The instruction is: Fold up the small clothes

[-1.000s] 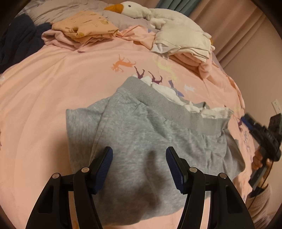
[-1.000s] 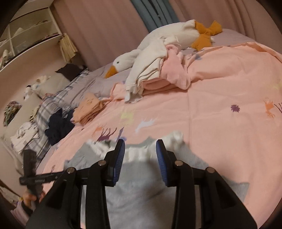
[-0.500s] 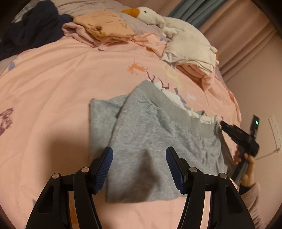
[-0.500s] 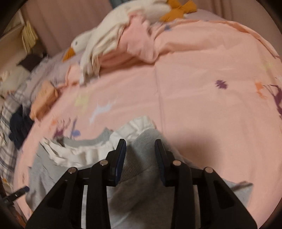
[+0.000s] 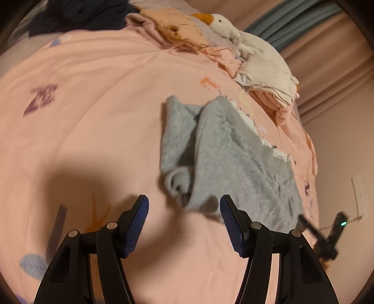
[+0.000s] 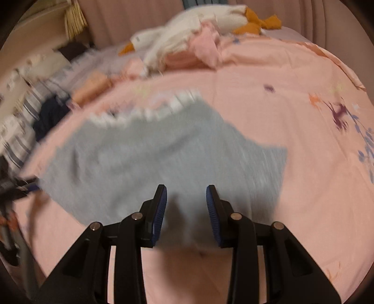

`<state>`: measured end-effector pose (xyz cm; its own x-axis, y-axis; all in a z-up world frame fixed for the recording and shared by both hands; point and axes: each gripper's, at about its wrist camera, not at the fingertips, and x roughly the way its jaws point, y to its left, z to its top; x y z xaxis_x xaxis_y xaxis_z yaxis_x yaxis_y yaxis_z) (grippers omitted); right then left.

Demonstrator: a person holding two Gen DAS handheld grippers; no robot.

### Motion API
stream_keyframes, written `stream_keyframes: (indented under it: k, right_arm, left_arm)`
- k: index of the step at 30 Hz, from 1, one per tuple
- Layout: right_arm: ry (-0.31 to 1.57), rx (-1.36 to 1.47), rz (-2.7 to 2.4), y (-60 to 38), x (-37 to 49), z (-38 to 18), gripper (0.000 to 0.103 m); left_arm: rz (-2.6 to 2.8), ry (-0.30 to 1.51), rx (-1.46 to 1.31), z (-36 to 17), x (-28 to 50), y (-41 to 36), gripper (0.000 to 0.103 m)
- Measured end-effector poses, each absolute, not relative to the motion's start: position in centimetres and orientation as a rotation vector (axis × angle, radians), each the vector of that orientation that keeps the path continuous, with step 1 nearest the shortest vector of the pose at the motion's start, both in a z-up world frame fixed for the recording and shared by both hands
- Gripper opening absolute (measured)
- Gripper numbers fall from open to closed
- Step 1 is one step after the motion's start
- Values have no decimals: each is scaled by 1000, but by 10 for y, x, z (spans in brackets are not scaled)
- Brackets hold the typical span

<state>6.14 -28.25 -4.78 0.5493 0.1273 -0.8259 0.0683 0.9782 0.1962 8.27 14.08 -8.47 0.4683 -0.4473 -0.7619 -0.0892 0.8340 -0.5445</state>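
— While both tongs hang spread and empty, where's the garment?
— Grey shorts point(image 5: 233, 159) flat on the pink bed point(image 5: 93, 105), left tongs point(image 5: 184, 224) short, right tongs point(image 6: 186, 215) above them.

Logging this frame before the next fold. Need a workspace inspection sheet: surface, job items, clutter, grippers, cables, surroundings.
Surface: pink duvet with printed motifs, wrinkled.
Job's things: grey garment lying on the duvet, partly folded, white frilled trim along its far edge.
Clutter: plush goose, folded pale clothes, peach folded stack, dark navy garment.
Grippers: left gripper open, empty, just short of the garment's near corner; right gripper open, empty, over the garment's near edge.
Cables: thin cord by the wall outlet.
Surroundings: curtains, beige wall; right view heavily blurred.
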Motion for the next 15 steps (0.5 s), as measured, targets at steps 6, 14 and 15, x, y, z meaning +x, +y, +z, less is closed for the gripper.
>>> stream_keyframes:
  k: [6, 14, 15]
  right_arm:
    - [980, 281, 7, -300, 45, -66, 29]
    - [921, 310, 49, -281, 29, -37, 45]
    - [912, 311, 66, -277, 28, -34, 45]
  left_arm:
    - [-228, 1085, -644, -92, 69, 153, 62]
    - [-305, 1081, -789, -100, 80, 156, 73]
    - [-317, 1083, -806, -103, 86, 154, 73]
